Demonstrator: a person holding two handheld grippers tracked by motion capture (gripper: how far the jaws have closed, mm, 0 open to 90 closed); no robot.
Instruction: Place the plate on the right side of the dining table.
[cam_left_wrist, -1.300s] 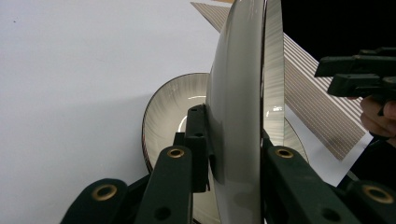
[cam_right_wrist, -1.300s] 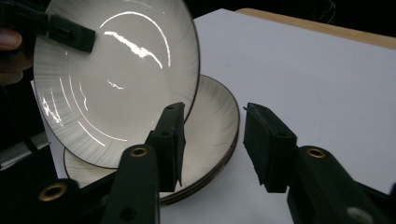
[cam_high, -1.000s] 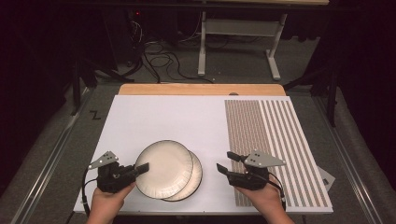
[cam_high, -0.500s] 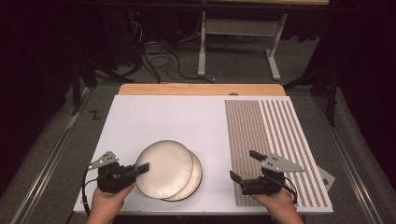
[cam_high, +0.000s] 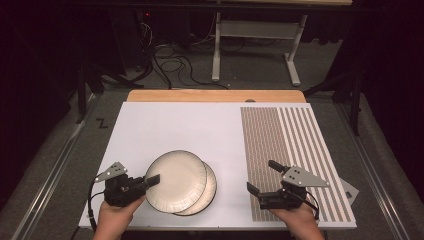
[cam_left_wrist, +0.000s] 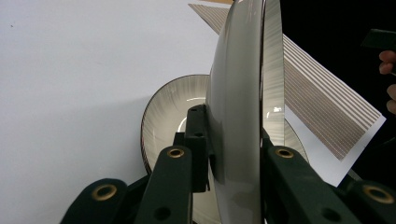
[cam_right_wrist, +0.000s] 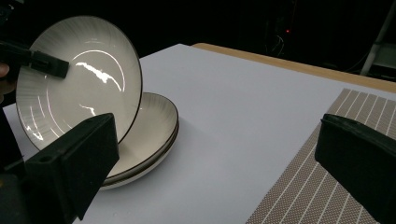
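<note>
Separating the stack: the left gripper (cam_high: 150, 180), jaws pinching the top plate's (cam_high: 176, 181) rim, tilts it off the lower plates (cam_right_wrist: 150, 126); right gripper (cam_high: 264, 177), jaws spread empty over the striped mat (cam_high: 295, 135), presumably receives it next.

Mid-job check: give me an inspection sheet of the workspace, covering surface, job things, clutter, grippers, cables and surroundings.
Surface: white board, striped mat on its right part.
Job's things: top plate lifted and tilted; stacked plates flat beneath.
Clutter: nothing seen.
Grippers: left gripper shut on top plate's rim; right gripper open, empty, jaws just opened, over the mat.
Cables: black cables on the floor beyond the table.
Surroundings: dark room, grey stand behind.
</note>
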